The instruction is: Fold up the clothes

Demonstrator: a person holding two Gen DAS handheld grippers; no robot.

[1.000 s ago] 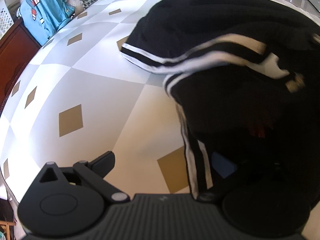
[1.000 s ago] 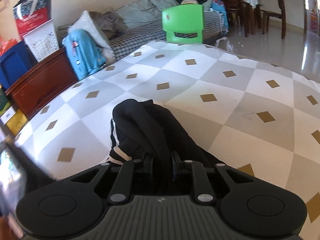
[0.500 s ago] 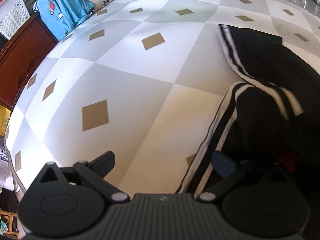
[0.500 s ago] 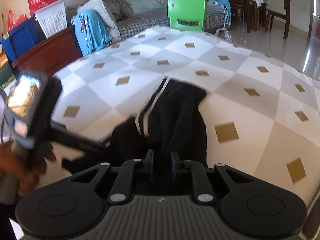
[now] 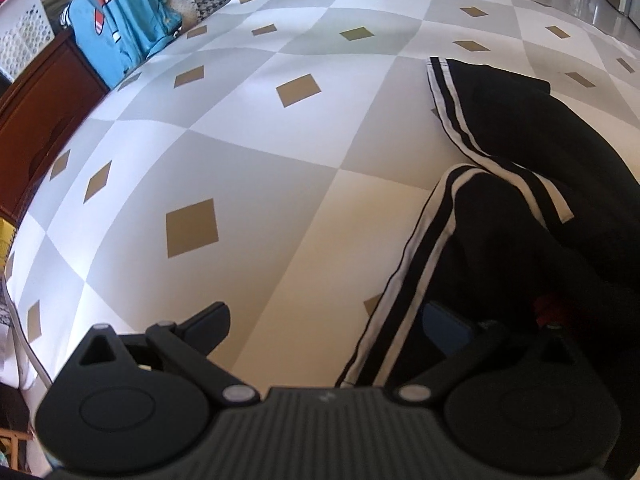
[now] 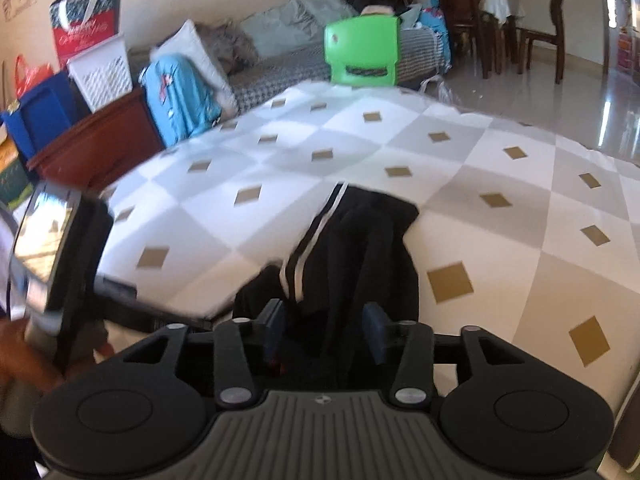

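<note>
A black garment with white stripes [image 5: 520, 184] lies bunched on the checkered tablecloth [image 5: 240, 152], at the right of the left wrist view. My left gripper [image 5: 328, 324] stands wide open, low over the cloth's near end. The garment's striped edge runs down between its fingers, beside the right one, whose blue pad [image 5: 444, 328] the fabric partly covers. In the right wrist view the garment [image 6: 360, 240] stretches away from my right gripper [image 6: 324, 320]. Its jaws are opening, and black fabric still sits loosely between the pads. A hand [image 6: 24, 344] holds the left gripper's body [image 6: 60, 248] at the left there.
Behind the table stand a green plastic chair [image 6: 362, 52] and a sofa with cushions and a light blue garment [image 6: 180, 96]. A dark wooden cabinet [image 6: 100, 148] with a white basket [image 6: 102, 76] borders the table's left side. Dining chairs [image 6: 540, 28] stand at the far right.
The garment, which hung lifted before the left camera, now lies on the table. The right gripper's jaws, pinched on the fabric before, have come apart. The left gripper has stayed open.
</note>
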